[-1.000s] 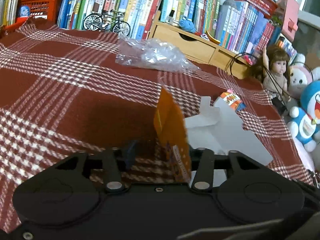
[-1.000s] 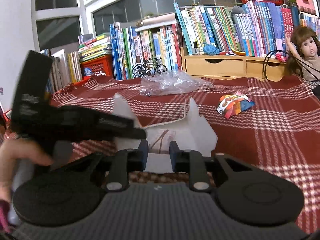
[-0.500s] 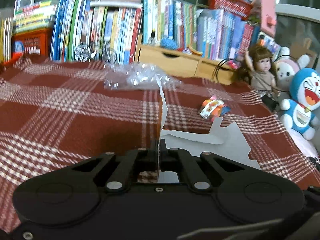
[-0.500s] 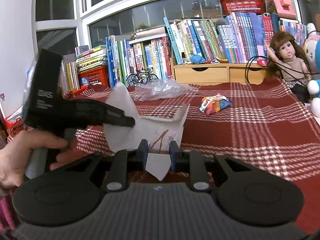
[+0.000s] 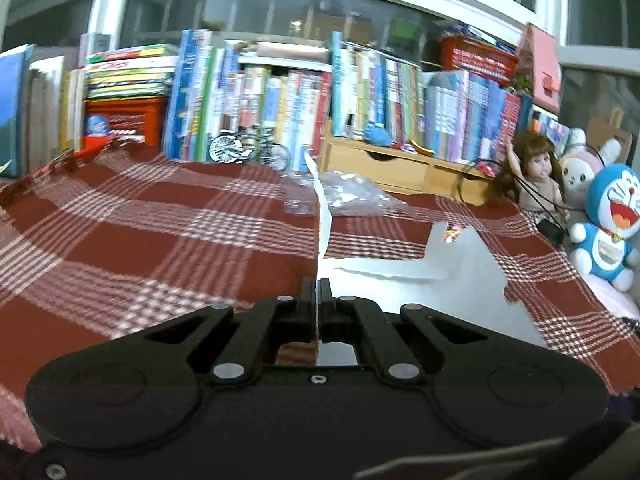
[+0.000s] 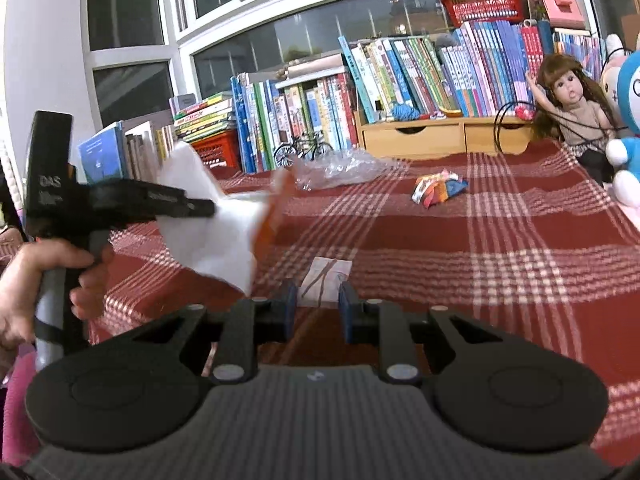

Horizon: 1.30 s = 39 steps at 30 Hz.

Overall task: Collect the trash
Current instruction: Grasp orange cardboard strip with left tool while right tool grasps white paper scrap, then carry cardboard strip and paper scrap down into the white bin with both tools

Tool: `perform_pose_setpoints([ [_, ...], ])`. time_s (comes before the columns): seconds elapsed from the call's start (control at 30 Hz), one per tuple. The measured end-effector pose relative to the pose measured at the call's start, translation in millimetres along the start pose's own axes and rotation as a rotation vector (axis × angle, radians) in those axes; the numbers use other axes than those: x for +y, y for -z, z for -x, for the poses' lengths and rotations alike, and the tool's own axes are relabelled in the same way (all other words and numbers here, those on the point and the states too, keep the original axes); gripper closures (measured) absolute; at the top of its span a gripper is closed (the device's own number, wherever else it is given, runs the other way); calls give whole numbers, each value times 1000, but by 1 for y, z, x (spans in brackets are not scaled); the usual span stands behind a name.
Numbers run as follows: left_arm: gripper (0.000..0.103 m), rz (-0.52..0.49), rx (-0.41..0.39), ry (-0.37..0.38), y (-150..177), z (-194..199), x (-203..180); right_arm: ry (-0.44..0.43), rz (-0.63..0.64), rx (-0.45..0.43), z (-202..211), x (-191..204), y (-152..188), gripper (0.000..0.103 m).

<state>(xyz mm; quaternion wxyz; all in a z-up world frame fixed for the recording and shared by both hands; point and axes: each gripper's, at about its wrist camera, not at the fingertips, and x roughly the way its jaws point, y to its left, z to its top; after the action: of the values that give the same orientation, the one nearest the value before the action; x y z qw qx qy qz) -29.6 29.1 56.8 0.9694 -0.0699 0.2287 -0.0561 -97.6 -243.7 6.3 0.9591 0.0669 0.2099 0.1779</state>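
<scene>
A flattened white carton [image 6: 208,224] is pinched edge-on in the closed left gripper [image 5: 319,292] and held above the red plaid cloth [image 5: 160,236]. A small paper scrap [image 6: 326,282] is clamped between the right gripper [image 6: 318,300] pads, while a clear plastic bag [image 6: 344,168] and a colourful wrapper [image 6: 438,190] are left lying farther back on the cloth

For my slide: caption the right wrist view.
Left tongs lift flattened white carton; right tongs hold a small paper packet.

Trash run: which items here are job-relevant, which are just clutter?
Job:
flattened carton, in left gripper
small paper packet, in right gripper
clear plastic wrap
colourful snack wrapper

Clutter:
books
toy bicycle
doll
blue plush toy
</scene>
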Motion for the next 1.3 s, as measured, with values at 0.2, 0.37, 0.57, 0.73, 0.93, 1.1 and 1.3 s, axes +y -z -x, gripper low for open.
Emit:
perform_pose_setpoints([
  [0.2, 103, -43, 4, 18, 19, 47, 11, -16, -10, 64, 12, 2, 18, 76],
  [0.37, 103, -86, 60, 71, 49, 80, 4, -36, -16, 123, 20, 7, 34, 76],
  [0.57, 103, -88, 230, 107, 93, 101, -5, -58, -25, 206, 21, 10, 57, 76],
  [0.73, 103, -144, 388, 89, 135, 95, -11, -72, -16, 308, 13, 12, 82, 76],
  [0.93, 102, -263, 517, -4, 179, 70, -24, -69, -24, 404, -1, 11, 106, 75],
  [1.1, 102, -290, 602, -13, 205, 46, -30, -57, -28, 473, -13, 10, 123, 75],
  [1.3, 102, -267, 688, -24, 228, 23, -34, -45, -35, 533, -26, 8, 137, 75],
])
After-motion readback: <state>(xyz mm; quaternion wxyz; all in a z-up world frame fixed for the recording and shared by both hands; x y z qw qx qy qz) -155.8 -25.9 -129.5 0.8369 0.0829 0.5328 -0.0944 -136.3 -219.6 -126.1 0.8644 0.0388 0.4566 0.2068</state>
